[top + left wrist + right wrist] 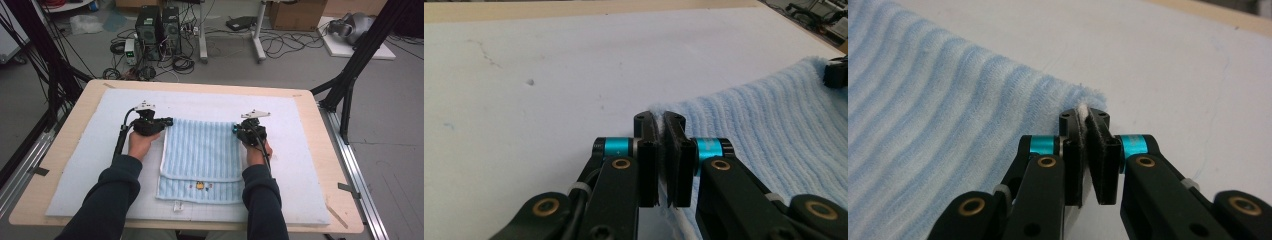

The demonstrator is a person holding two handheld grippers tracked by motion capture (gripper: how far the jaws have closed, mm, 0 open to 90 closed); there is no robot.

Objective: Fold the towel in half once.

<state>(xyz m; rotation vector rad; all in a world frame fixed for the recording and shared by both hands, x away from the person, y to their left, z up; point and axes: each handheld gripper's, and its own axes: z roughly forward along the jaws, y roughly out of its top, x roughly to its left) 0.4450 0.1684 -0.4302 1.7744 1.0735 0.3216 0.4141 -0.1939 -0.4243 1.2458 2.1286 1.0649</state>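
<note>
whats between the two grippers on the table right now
In the high view, the light blue striped towel spans the gap; the left gripper and right gripper each pinch a far corner.

- A pale wooden tabletop (65, 150) carried a white foam mat (300, 165).
- The grey floor (390, 125) lay beyond.
- Two black computer towers (159, 27) stood far left among tangled cables (280, 45).
- A cardboard box (295, 14) sat far right.

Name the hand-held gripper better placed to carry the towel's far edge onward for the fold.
Neither alone: the left hand-held gripper and the right hand-held gripper each pinch a far corner of the blue towel, level with each other, so they should likely move together.
</note>
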